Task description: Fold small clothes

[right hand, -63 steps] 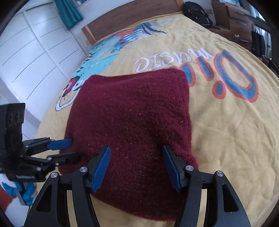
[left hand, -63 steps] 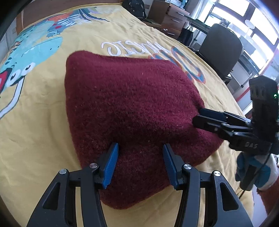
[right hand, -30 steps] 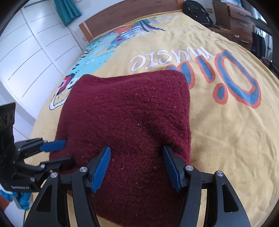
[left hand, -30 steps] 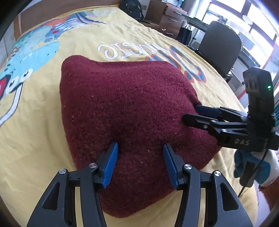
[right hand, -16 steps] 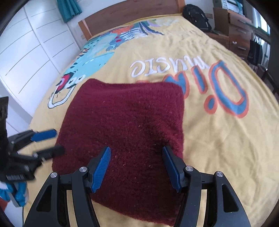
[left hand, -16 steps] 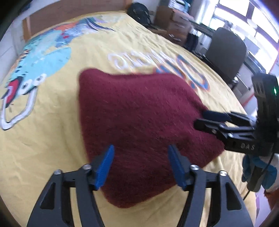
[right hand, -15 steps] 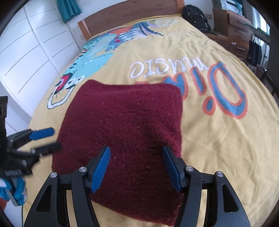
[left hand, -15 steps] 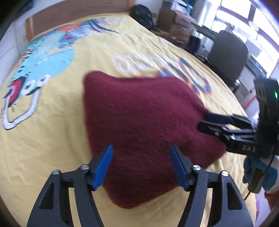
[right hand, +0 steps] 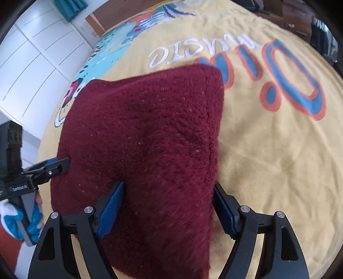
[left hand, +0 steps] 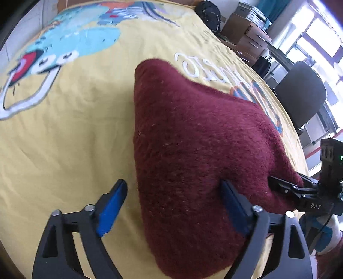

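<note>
A dark red fuzzy garment [left hand: 193, 139] lies folded into a rough square on the yellow printed bedspread [left hand: 64, 128]. My left gripper [left hand: 172, 188] hangs over its near left edge with the jaws opening wide. Its left pad is over bare bedspread and its right pad over the cloth, and neither pad presses on anything. In the right wrist view the garment [right hand: 150, 128] fills the middle. My right gripper [right hand: 168, 188] straddles its near right part, jaws opening, with the right finger at the cloth's right edge. Each gripper shows in the other's view: the right gripper [left hand: 276, 182] and the left gripper [right hand: 62, 163].
The bedspread [right hand: 268, 161] stretches far on all sides. A black office chair [left hand: 300, 96], brown drawers [left hand: 250, 36] and a black backpack [left hand: 209, 15] stand beyond the bed. White wardrobe doors [right hand: 32, 64] line the other side. A blue-and-white gloved hand [right hand: 12, 216] holds the left gripper.
Both grippers' jaws have spread wider. The left gripper has shifted left, so its left finger is now off the garment. The right gripper has come closer to the cloth's right edge.
</note>
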`<state>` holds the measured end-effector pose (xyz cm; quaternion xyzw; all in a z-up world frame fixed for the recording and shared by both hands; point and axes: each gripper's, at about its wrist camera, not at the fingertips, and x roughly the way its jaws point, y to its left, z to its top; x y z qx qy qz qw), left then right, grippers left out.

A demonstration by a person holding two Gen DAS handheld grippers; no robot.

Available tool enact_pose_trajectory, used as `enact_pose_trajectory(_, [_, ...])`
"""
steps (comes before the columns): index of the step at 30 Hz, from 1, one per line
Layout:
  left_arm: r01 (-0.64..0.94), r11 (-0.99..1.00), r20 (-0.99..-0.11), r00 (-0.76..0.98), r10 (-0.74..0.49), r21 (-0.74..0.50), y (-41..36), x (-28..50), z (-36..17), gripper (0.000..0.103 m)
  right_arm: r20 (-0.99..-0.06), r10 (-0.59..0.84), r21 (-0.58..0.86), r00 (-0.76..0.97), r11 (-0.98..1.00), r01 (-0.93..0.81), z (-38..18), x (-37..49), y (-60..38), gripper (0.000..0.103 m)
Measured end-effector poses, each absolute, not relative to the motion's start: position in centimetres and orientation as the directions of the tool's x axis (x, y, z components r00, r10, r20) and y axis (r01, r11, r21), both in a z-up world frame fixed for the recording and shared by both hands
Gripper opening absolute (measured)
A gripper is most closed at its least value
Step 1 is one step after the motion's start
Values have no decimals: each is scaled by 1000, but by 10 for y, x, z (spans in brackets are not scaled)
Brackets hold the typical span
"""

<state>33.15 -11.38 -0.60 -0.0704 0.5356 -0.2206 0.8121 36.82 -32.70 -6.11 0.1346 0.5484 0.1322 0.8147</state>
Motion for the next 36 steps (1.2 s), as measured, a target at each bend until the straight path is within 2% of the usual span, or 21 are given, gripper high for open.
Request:
enact_pose_trajectory(4, [284, 868, -827, 289, -483, -408, -112, 336, -17, 88, -845, 449, 444, 289, 892, -87, -74, 375, -328, 78])
enact_pose_trajectory(8, [278, 812, -787, 224, -575, -514, -118, 341, -26, 83, -820, 506, 501, 268, 860, -91, -78, 380, -331, 65])
enact_pose_trajectory(12, [234, 737, -704, 219, -675, -634, -108, 346, -26, 55, -801, 512, 506, 310, 856, -108, -65, 376, -331, 52])
enact_pose_trajectory(15, [245, 706, -667, 233, -708, -665, -96, 345, -15, 46, -783, 512, 499, 354, 856, -135, -47, 373, -322, 49])
enact_pose_trajectory(17, [258, 692, -645, 250, -722, -675, -83, 345, -1, 44, -769, 523, 500, 368, 851, -163, -35, 375, -311, 49])
enact_pose_trajectory(22, [292, 708, -628, 327, -706, -643, -42, 345, 38, 44, -735, 550, 501, 395, 834, -230, -13, 391, -270, 46])
enact_pose_trajectory(26, [264, 758, -655, 387, -649, -596, 6, 348, 51, 44, -753, 538, 476, 379, 843, -250, -21, 404, -235, 38])
enact_pose_trajectory(29, [227, 826, -728, 393, -563, -516, 28, 345, 38, 45, -798, 492, 430, 347, 869, -243, -38, 404, -216, 39])
enact_pose_trajectory(31, [192, 850, -765, 371, -526, -491, 35, 342, 21, 48, -796, 499, 445, 344, 866, -227, -40, 400, -221, 41])
enact_pose_trajectory(33, [164, 859, -777, 371, -509, -484, 43, 337, 8, 57, -800, 490, 438, 348, 872, -219, -39, 404, -228, 45])
enact_pose_trajectory(36, [144, 857, -768, 389, -508, -494, 54, 327, 5, 60, -799, 480, 444, 362, 877, -184, -33, 403, -246, 45])
